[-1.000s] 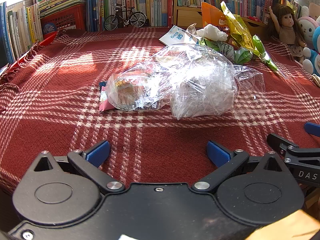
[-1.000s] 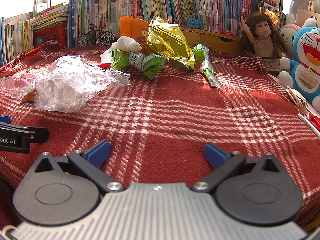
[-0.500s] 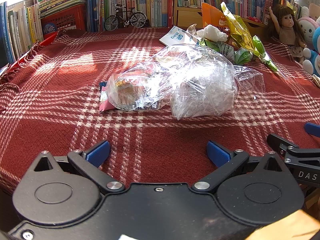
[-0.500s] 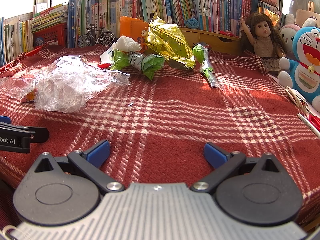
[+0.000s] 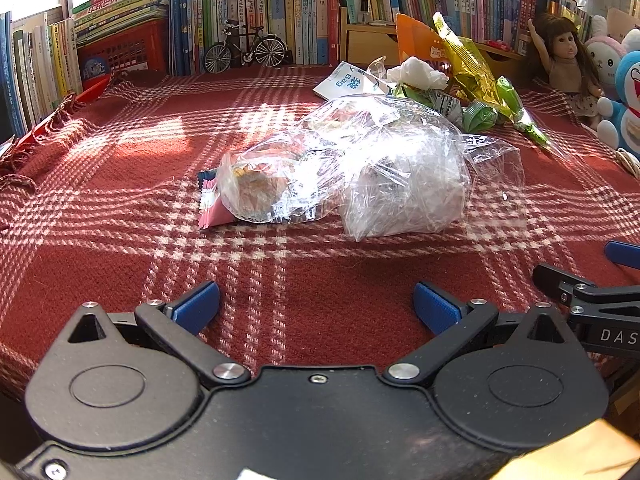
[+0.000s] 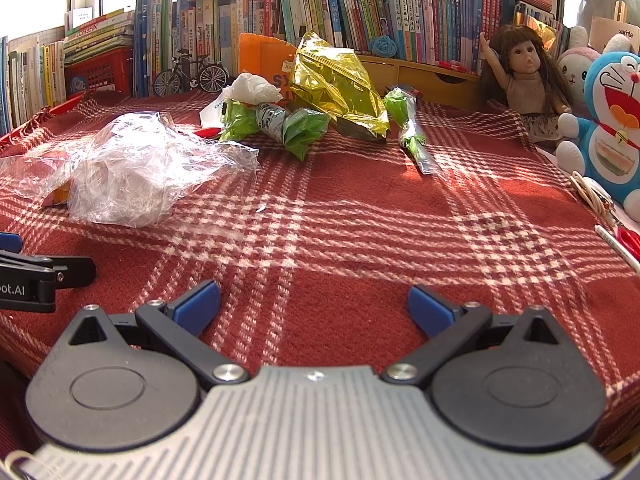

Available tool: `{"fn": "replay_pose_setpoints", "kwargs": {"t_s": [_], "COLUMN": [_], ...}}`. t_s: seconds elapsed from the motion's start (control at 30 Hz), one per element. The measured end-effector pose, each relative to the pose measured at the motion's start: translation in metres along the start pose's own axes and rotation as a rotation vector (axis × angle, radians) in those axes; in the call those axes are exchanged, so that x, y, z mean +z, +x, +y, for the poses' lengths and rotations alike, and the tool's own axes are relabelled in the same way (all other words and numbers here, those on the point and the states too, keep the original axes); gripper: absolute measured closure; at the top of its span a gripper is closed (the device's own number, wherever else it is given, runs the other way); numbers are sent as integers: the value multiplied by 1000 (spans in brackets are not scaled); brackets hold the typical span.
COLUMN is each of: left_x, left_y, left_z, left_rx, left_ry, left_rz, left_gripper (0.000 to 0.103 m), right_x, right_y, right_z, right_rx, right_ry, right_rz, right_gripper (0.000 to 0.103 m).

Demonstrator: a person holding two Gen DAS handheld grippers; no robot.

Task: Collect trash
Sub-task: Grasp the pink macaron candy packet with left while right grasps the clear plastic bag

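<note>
Left gripper and right gripper hovered with jaws wide over the plaid cloth, near the clear plastic bag

Plastic bag on blanket; wrappers behind it.

Home playroom, packed bookshelf, doll, plush toys, plaid blanket

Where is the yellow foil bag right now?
Right wrist view: the yellow foil bag lies at the blanket's far side, centre, between green wrappers, before the books.
</note>
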State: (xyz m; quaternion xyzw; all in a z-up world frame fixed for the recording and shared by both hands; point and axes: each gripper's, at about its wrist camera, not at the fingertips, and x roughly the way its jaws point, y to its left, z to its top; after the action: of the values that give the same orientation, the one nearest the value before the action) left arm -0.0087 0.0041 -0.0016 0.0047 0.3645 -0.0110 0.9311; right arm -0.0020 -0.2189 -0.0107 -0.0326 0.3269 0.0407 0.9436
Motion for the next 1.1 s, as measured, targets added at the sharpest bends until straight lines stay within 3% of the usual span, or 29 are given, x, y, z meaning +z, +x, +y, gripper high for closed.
{"fn": "replay_pose_setpoints", "kwargs": {"t_s": [0.3, 0.53, 0.67, 0.87, 1.03, 1.1], "left_x": [12, 33, 51, 68, 63, 60], "left_y": [-11, -41, -47, -28, -22, -19], "left_z": [12, 24, 33, 45, 60, 66], "left_rx": [-54, -65, -74, -56, -64, -66], "left_ry": [-42, -58, -70, -87, -116, -131], "left_rz": [11, -127, -182, -151, -147, -136], "left_gripper": [1, 1, 1, 8, 10, 19], "right_x": [11, 30, 53, 78, 88, 90], "right_y": [1, -14, -7, 6, 23, 29], "right_z": [-2, 4, 10, 16, 14, 18], "right_rx": [24, 159, 243, 240, 296, 320], "right_ry": [2, -16, 1, 4, 64, 67], "right_rz": [51, -48, -60, -57, -5, 3], "right_gripper": [0, 0, 1, 2, 2, 2]}}
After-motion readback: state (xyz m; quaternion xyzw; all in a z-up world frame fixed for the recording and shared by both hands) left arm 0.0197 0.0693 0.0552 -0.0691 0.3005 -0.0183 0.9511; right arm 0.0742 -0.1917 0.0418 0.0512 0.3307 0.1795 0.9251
